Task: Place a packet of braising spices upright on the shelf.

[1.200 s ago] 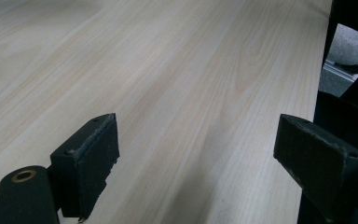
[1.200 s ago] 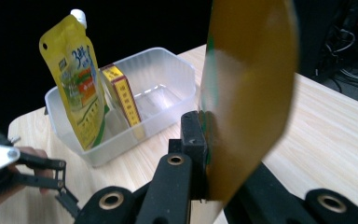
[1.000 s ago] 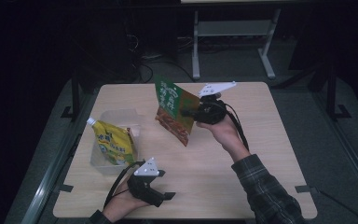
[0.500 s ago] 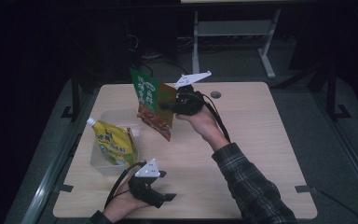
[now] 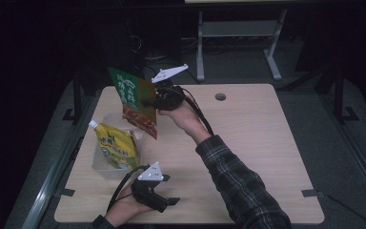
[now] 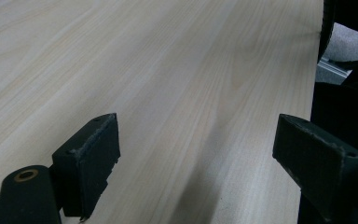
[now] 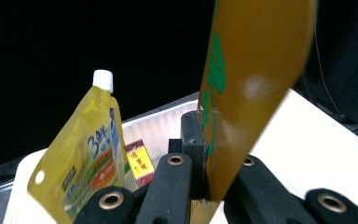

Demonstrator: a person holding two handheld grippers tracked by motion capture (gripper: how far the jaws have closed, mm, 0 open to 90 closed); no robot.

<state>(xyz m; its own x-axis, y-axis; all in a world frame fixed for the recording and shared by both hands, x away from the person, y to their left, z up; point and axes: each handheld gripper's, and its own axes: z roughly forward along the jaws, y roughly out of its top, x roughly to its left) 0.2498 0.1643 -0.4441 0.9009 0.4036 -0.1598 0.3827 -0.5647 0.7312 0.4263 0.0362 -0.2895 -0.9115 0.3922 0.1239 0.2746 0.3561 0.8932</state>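
R claw [image 5: 153,101] clamped on green-orange snack bag [image 5: 134,102], now carried leftward, up over clear bin [image 5: 106,164] w/ yellow spout pouch [image 5: 116,148] inside; drop looks next. L claw [image 5: 164,202] apart, idle on worktop [image 5: 248,143] near bin.

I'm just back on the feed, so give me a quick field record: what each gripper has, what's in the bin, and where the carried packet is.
right gripper: shut on the green and brown snack packet
packet position: in the air, over the bin's far edge
left gripper: open, nothing between the jaws, near the table's front edge
clear bin: holds the yellow spout pouch and a small red box
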